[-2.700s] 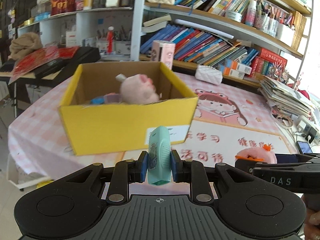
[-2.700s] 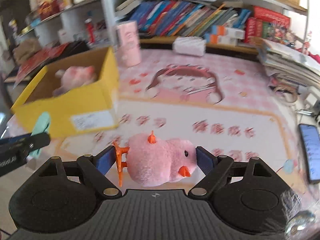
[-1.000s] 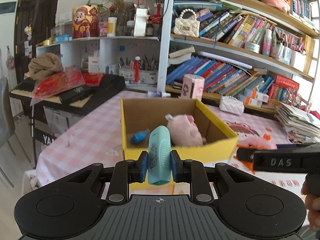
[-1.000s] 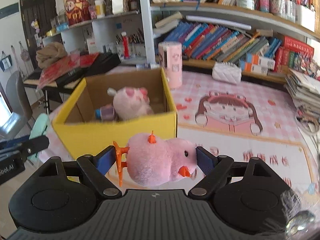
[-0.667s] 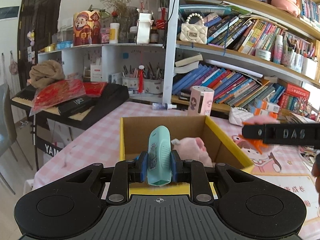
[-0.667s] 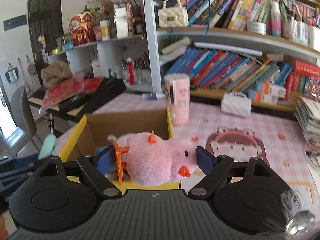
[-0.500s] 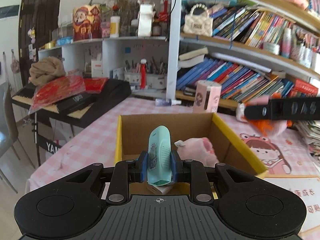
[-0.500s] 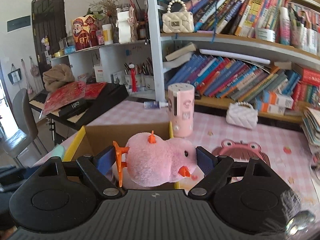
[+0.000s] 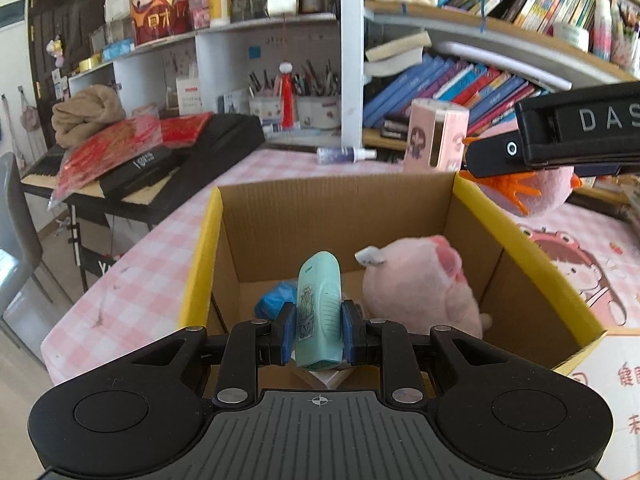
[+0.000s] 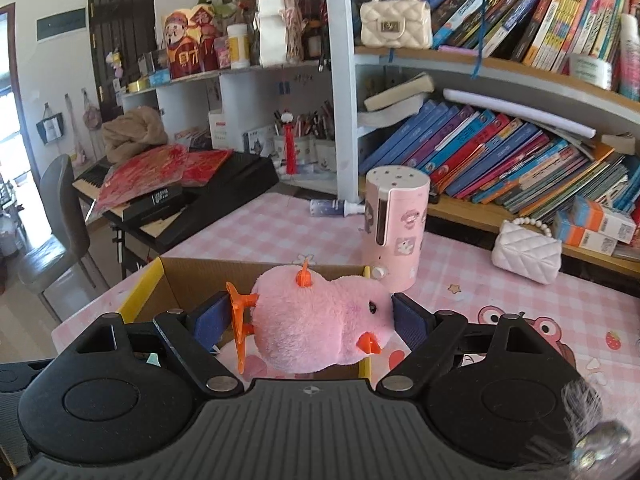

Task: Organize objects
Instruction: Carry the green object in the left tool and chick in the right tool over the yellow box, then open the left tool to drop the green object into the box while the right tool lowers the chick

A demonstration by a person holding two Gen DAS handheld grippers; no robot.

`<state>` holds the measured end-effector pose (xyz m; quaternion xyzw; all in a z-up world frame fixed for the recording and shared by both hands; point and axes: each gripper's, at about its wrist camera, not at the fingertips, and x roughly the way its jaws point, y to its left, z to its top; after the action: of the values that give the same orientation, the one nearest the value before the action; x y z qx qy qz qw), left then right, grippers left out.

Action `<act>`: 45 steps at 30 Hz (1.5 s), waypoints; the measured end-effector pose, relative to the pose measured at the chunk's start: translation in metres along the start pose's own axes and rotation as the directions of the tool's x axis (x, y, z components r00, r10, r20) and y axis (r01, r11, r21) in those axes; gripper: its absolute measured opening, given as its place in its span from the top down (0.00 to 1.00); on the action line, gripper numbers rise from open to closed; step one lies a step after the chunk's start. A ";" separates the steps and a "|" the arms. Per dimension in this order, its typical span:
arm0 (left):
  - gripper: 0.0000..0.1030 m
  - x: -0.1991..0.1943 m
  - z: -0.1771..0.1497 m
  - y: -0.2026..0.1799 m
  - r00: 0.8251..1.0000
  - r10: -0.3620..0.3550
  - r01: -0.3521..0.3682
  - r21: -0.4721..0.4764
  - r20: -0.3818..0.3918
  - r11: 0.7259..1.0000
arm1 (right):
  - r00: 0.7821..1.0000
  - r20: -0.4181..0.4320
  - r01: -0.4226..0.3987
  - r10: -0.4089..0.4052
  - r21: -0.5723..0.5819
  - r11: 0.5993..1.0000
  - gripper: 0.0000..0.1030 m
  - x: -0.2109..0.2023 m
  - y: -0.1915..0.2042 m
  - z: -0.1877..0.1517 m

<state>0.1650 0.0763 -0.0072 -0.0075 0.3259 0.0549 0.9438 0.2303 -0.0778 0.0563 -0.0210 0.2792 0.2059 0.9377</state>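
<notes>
While a pink pig plush (image 9: pixel 420 288) and blue item (image 9: pixel 274 304) occupy the yellow box (image 9: pixel 532 264), left gripper (image 9: pixel 318 330) clamps mint device (image 9: pixel 319 312) upright above it; right gripper (image 10: pixel 310 320) clamps pink chick (image 10: pixel 320 320) sideways, beak right.

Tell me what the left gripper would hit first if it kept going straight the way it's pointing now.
Probably the cardboard box's inner far wall. The left gripper, shut on the teal bottle, points into the box between the blue object and pink pig plush; depth is unclear.
</notes>
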 end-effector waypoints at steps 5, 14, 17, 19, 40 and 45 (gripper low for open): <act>0.78 0.013 -0.001 -0.004 0.999 0.027 -0.027 0.011 -0.039 1.000 | 1.000 -0.024 -0.013 0.012 -0.013 1.000 0.18 0.014 -0.004 -0.001; 0.78 0.021 -0.002 -0.012 0.997 0.049 -0.047 0.031 -0.066 0.998 | 0.997 -0.064 -0.036 0.035 -0.010 0.999 0.18 0.031 -0.009 -0.007; 0.78 0.022 -0.002 -0.013 0.996 0.055 -0.053 0.035 -0.066 0.998 | 0.996 -0.078 -0.049 0.047 -0.018 0.999 0.18 0.035 -0.009 -0.009; 0.78 0.022 -0.002 -0.015 0.996 0.058 -0.056 0.039 -0.066 0.998 | 0.995 -0.090 -0.056 0.053 -0.024 0.998 0.18 0.038 -0.008 -0.011; 0.49 0.001 0.005 -0.002 0.997 0.072 -0.072 -0.003 -0.012 0.997 | 0.989 -0.103 -0.112 0.102 -0.091 0.990 0.18 0.060 0.010 -0.008; 0.44 -0.001 0.004 0.000 0.997 0.080 -0.080 -0.004 -0.015 0.997 | 0.988 -0.116 -0.119 0.102 -0.147 0.982 0.18 0.074 0.019 -0.004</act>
<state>0.1666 0.0765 -0.0036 0.0032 0.3328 0.0934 0.9383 0.2764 -0.0333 0.0154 -0.0886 0.3137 0.2772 0.9038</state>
